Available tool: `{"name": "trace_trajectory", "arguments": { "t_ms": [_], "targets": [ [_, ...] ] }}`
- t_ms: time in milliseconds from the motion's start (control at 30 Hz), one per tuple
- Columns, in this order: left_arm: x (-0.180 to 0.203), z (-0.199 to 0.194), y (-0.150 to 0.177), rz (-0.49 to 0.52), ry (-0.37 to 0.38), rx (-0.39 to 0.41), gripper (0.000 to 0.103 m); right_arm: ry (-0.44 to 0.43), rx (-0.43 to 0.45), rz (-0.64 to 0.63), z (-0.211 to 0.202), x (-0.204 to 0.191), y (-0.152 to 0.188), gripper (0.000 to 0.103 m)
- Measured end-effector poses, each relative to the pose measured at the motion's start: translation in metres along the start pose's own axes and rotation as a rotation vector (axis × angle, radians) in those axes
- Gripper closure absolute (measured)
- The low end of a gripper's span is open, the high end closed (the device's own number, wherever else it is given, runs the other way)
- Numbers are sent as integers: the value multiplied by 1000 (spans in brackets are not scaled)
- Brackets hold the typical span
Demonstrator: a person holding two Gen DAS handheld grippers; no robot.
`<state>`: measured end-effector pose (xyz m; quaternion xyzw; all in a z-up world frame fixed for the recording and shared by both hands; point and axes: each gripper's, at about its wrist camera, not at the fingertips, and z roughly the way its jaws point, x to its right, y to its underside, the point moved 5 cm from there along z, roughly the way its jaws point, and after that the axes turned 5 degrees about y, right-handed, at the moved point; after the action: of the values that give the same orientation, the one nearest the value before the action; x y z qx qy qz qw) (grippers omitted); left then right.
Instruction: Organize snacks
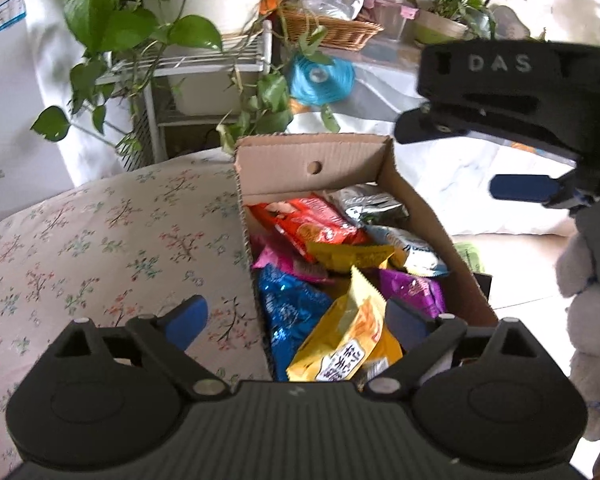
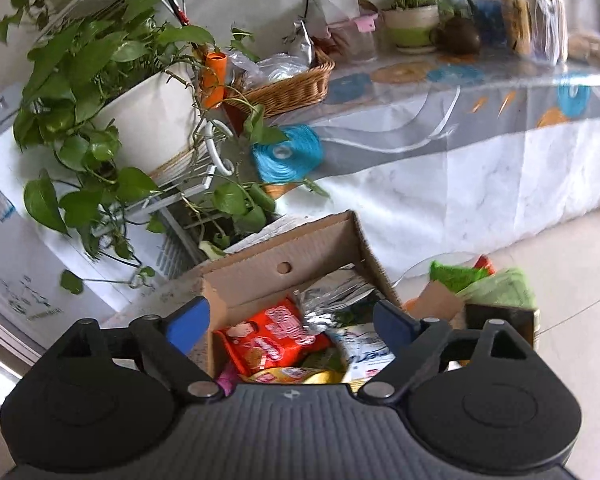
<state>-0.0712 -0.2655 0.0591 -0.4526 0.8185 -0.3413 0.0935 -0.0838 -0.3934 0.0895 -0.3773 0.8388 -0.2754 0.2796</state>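
- Long worktop (image 2: 480,168) with a marble-look cloth runs across the back; on it a wicker basket (image 2: 288,84) and potted plants.
- Flowered cloth (image 1: 112,232) covers the surface your box sits on, left of the box in the left wrist view.
- Big pothos (image 2: 84,64) in a white pot on a wire rack, behind the box, leaves hanging down near its back wall.
- Box (image 1: 316,160): open cardboard, hole in the back wall, snacks heaped inside.
- Your left claw (image 1: 296,324) hangs over the near end of the box, blue pads wide apart; the left pad is over the flowered cloth, the right pad over the box. Nothing clamped.
- Your right claw (image 2: 296,320) is over the far end of the box, pads wide apart, nothing clamped. From the left wrist view it shows at upper right, beside the box.
- Yellow bag (image 1: 340,332) lies on top at the near end, between the left claw's pads, loose.
- Red bag (image 1: 308,224) at the far end, just in front of the back wall.
- Blue bag (image 1: 288,312) against the left wall, partly under the yellow one.
- Silver bag (image 1: 372,204) in the far right corner.
- Purple bag (image 1: 416,288) by the right wall.
- Blue ribbon spool (image 2: 288,152) hangs at the worktop's edge.
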Motion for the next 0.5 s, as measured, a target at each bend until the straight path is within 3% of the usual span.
{"name": "trace_trajectory", "arguments": {
  "t_ms": [500],
  "targets": [
    [-22, -22, 9, -69, -67, -20, 6, 173, 31, -102, -24, 17, 19, 4]
  ]
}}
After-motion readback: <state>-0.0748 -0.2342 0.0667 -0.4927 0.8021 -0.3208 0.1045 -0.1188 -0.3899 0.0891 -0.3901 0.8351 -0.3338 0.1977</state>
